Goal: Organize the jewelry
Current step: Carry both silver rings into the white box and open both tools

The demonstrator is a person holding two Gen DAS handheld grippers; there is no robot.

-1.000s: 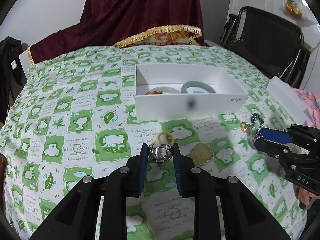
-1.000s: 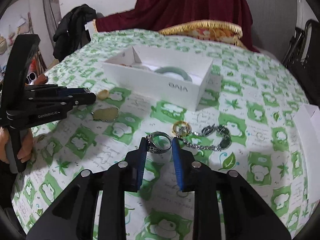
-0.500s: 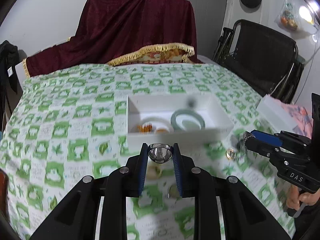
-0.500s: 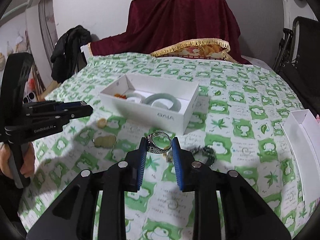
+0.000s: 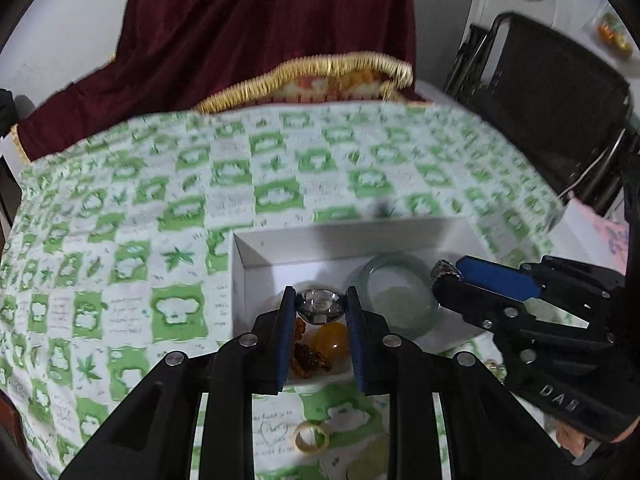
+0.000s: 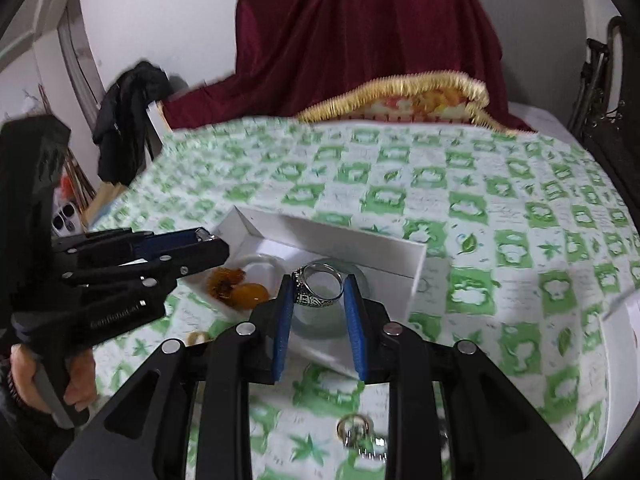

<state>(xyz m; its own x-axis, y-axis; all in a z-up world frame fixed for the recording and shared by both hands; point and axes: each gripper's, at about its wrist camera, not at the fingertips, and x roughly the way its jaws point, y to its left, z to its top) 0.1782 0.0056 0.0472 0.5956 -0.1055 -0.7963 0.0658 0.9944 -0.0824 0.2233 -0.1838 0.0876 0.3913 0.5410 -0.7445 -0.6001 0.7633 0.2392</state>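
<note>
My left gripper [image 5: 320, 306] is shut on a smooth silver ring [image 5: 320, 307] and holds it over the open white box [image 5: 256, 258], above amber pieces [image 5: 316, 346]. My right gripper [image 6: 318, 294] is shut on an engraved silver ring [image 6: 318, 292] and holds it over the same box [image 6: 404, 256], above a pale green bangle [image 5: 394, 300]. The right gripper also shows in the left wrist view [image 5: 446, 276], and the left gripper in the right wrist view [image 6: 208, 242].
A cream ring [image 5: 311, 436] and a pale pendant [image 5: 368, 464] lie on the green-checked cloth [image 5: 168, 312] in front of the box. A gold ring with a chain bracelet [image 6: 356, 432] lies near me. A white lid [image 6: 620, 360] sits at right. A black chair [image 5: 552, 104] stands behind.
Both grippers moved forward with their rings, from in front of the box to over it. The rings stay gripped.
</note>
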